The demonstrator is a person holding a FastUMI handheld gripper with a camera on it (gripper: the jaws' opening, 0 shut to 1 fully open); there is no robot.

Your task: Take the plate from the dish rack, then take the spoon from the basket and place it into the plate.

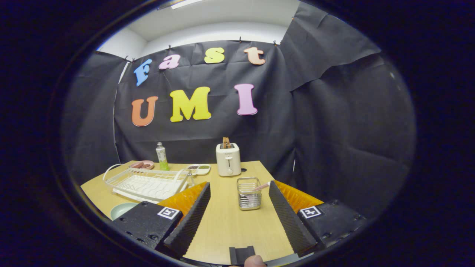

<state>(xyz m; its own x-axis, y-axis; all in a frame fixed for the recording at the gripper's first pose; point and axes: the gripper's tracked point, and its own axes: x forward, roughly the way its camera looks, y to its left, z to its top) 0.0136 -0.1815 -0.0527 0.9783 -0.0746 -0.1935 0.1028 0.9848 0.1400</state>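
Observation:
My gripper (239,191) is open, its fingers spread wide over the wooden table (230,226) with nothing between them. Just ahead, nearer the right finger, stands a metal mesh basket (249,193). A pink-handled spoon (259,187) leans out of it toward the right fingertip. The pale green plate (122,210) lies flat on the table to the left of the left finger, partly hidden behind it. The white wire dish rack (148,182) sits beyond the plate on the left of the table, and it looks empty.
A white toaster (228,159) with bread in it stands at the table's back edge. A green-and-white bottle (161,156), a pink dish (143,164) and a small white tray (199,169) sit behind the rack. A fingertip (254,261) shows below the gripper.

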